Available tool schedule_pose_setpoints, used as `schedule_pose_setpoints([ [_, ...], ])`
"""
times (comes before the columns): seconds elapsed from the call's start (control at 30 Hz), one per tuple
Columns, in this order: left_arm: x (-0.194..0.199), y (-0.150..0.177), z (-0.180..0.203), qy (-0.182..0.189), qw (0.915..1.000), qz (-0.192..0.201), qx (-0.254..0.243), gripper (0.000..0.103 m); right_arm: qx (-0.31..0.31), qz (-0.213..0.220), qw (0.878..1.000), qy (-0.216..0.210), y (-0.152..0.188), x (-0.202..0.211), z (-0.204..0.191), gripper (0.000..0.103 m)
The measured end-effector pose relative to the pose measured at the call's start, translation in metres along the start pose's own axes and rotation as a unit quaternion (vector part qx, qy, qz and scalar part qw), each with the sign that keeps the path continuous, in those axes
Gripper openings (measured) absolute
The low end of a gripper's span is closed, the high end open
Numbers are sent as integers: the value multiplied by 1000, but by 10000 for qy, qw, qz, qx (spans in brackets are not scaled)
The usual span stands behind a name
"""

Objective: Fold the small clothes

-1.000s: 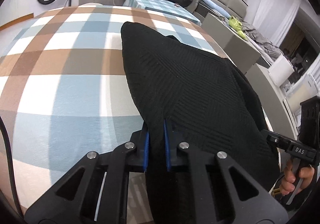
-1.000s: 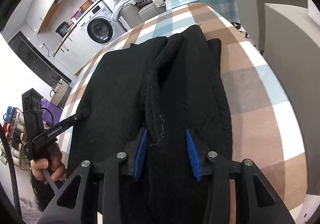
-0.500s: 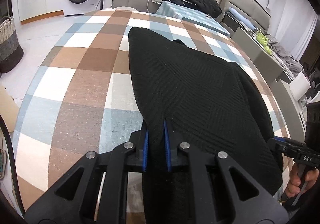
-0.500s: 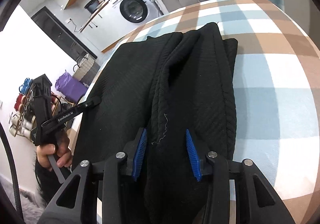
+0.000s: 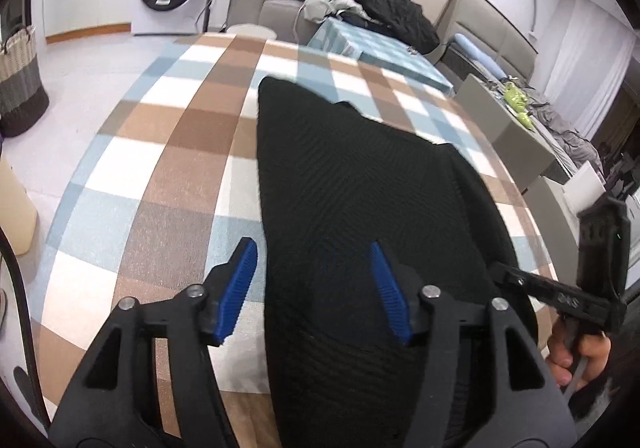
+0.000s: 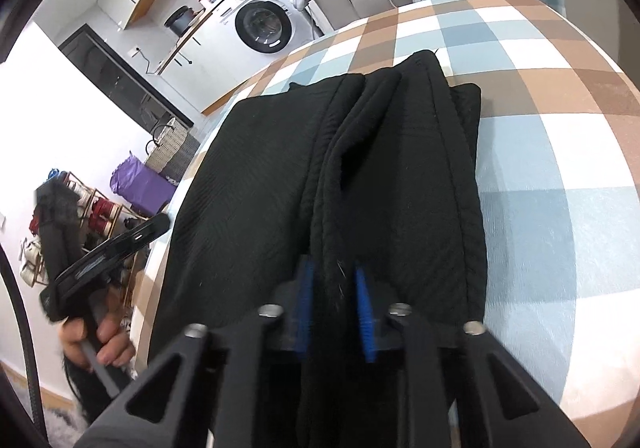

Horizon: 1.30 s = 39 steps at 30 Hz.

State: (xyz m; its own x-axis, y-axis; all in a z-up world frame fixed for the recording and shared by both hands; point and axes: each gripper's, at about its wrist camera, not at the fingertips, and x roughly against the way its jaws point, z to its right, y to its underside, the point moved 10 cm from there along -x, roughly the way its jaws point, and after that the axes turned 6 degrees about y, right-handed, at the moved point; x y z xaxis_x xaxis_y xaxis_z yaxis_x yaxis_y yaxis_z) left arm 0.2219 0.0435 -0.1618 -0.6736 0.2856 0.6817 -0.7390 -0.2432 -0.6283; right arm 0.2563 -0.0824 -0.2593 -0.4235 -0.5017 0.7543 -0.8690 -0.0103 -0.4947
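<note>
Left claw (image 5: 314, 290) now spread apart over the black garment (image 5: 360, 208), released; right claw (image 6: 334, 302) pinches its edge tighter at 6 o'clock.

Black tongs (image 5: 314, 280), blue ribbed pads (image 5: 240, 288), silver screws

Black garment's (image 5: 360, 208) near end runs off frame; right jaws' contact perhaps blurred.

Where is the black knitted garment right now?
The black knitted garment lies on the checked tablecloth, between the open left hand-held gripper's fingers, near the table's front edge.
</note>
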Motion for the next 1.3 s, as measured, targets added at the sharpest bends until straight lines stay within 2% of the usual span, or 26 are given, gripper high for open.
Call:
schedule_pose_setpoints([
  [0.07, 6, -1, 7, 2, 9999, 36, -100, 58, 159, 245, 9995, -121, -6, 18, -11, 4],
  [0.17, 14, 0, 16, 10, 9998, 84, -202, 64, 223, 431, 9987, 152, -12, 37, -10, 4],
  [0.27, 14, 2, 23, 98, 9997, 80, -229, 65, 129, 98, 9982, 579, -4, 20, 14, 4],
  [0.33, 9, 6, 26, 70, 9996, -10, -267, 65, 23, -138, 9978, 647, 3, 8, 23, 5],
  [0.4, 7, 9, 28, 32, 9995, -65, -320, 65, 1, -87, 9982, 599, -1, 12, 23, 10],
  [0.47, 6, 13, 30, 33, 9993, -117, -355, 65, 117, 269, 9967, 752, -15, 24, 21, 20],
  [0.5, 6, 15, 31, 33, 9993, -126, -362, 65, 143, 343, 9966, 736, -17, 28, 21, 22],
  [0.63, 1, 18, 29, -26, 9992, -192, -340, 65, 368, 545, 9974, 303, -37, 38, -4, 23],
  [0.7, 1, 20, 30, -7, 9992, -212, -334, 65, 489, 411, 9979, 110, -37, 29, -15, 25],
  [0.77, 1, 22, 30, -5, 9991, -230, -344, 65, 515, 41, 9987, -5, -31, 6, -21, 27],
  [0.83, 1, 26, 29, -63, 9991, -268, -315, 65, 439, -276, 9986, 38, -23, -18, -18, 27],
  [0.9, 1, 27, 27, -57, 9992, -287, -288, 65, 389, -344, 9986, 113, -21, -29, -15, 25],
  [0.97, 4, 27, 27, -49, 9993, -259, -273, 65, 679, -137, 9976, 97, -25, -19, -26, 10],
  [1.03, 7, 26, 27, -19, 9994, -234, -265, 65, 893, 275, 9956, -91, -34, 4, -43, 9],
  [1.1, 9, 23, 28, 6, 9995, -198, -264, 65, 996, 447, 9940, -12, -40, 21, -49, 8],
  [1.17, 10, 21, 30, 17, 9994, -164, -308, 65, 1032, 477, 9934, 160, -43, 29, -47, 8],
  [1.23, 8, 21, 32, 28, 9992, -182, -353, 65, 1076, 363, 9917, 597, -42, 21, -34, 8],
  [1.3, 5, 24, 31, 8, 9990, -245, -380, 65, 1089, 74, 9905, 833, -35, 2, -20, 8],
])
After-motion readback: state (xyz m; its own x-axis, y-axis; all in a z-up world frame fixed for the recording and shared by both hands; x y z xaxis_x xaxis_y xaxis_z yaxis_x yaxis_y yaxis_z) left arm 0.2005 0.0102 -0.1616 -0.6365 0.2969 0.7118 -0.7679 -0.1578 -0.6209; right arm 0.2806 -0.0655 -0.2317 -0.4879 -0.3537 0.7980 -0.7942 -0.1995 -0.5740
